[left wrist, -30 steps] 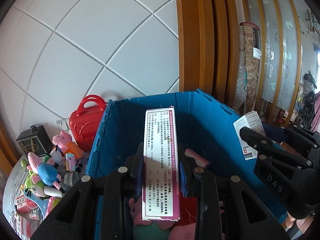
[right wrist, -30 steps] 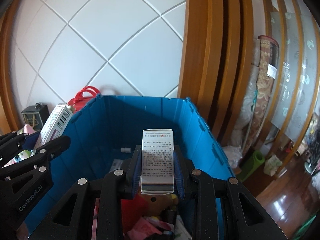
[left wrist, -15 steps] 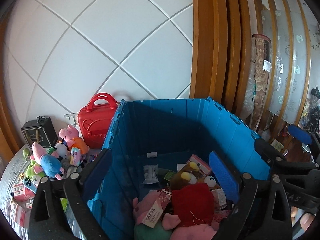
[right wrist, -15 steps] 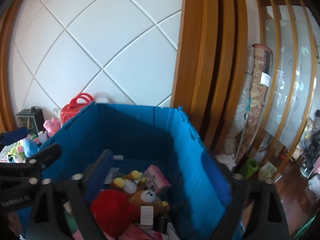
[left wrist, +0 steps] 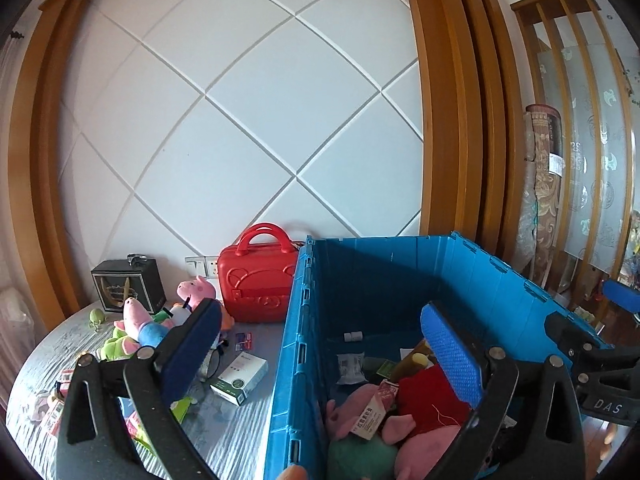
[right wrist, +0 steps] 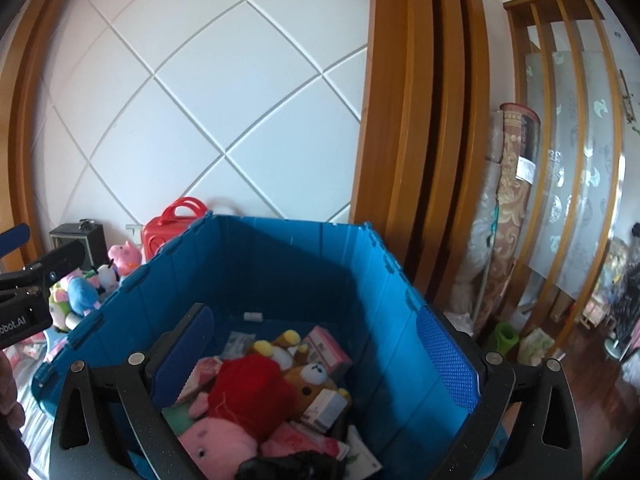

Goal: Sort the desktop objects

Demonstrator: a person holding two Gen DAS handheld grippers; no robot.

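Note:
A blue plastic bin stands on the table, holding plush toys and small cartons. My left gripper is open and empty, straddling the bin's left wall with one pad over the table. A pink-and-white carton lies on a pink plush next to a red plush. My right gripper is also open and empty, above the bin. Below it lie the red plush, a brown bear and a small carton.
Left of the bin, the grey table carries a red case, a black box, pig plushes, a white-and-green carton and glasses. A wooden door frame and rolled rugs stand on the right.
Both grippers were shut on upright cartons and have opened wide; the cartons now lie in the bin. The left gripper has swung left, bringing more of the table into view.

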